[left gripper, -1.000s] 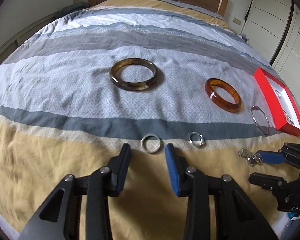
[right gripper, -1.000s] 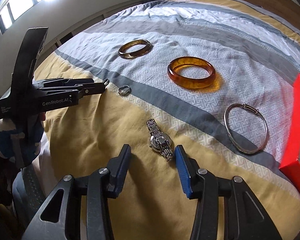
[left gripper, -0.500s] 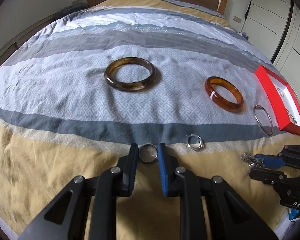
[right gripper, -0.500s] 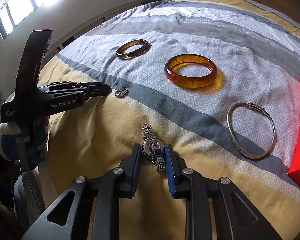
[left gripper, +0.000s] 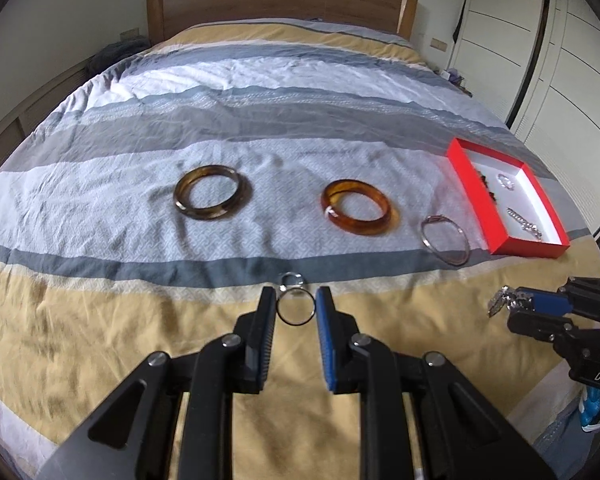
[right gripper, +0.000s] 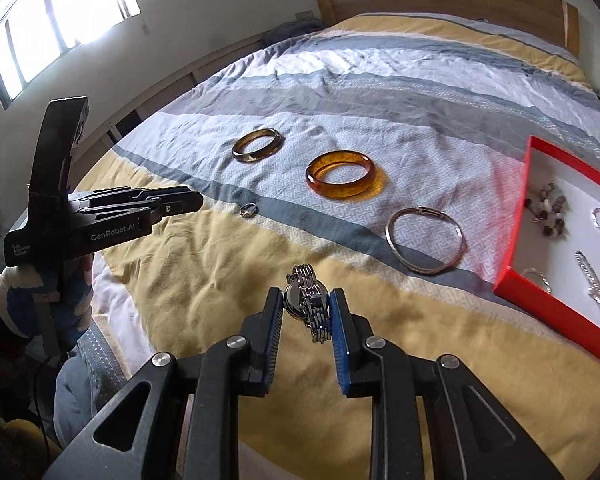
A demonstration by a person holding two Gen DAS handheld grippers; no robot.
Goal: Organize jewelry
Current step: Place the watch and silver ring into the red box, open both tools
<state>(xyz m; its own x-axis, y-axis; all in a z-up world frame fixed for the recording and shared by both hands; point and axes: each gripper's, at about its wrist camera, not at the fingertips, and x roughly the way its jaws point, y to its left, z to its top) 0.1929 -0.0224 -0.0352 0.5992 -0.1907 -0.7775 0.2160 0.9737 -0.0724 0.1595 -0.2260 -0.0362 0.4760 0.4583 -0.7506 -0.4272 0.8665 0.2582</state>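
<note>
My left gripper (left gripper: 296, 310) is shut on a small silver ring (left gripper: 296, 311) and holds it above the yellow band of the bedspread. My right gripper (right gripper: 306, 310) is shut on a silver wristwatch (right gripper: 308, 304), lifted off the bed; the right gripper also shows in the left wrist view (left gripper: 516, 306). A second small ring (left gripper: 292, 279) lies on the bed just beyond my left fingers. A dark amber bangle (left gripper: 209, 198), an orange amber bangle (left gripper: 358, 212) and a thin silver bangle (left gripper: 445, 240) lie in a row. A red box (left gripper: 474, 200) with white lining sits at the right.
The red box (right gripper: 516, 216) holds a bead bracelet (right gripper: 550, 208), a small ring and chains. The wooden headboard (left gripper: 276, 0) is at the far end, white wardrobe doors (left gripper: 560, 60) on the right, a window (right gripper: 52, 20) on the left.
Both grippers closed, the left on the ring and the right on the watch, then lifted them off the bedspread. Both views rose and pulled back.
</note>
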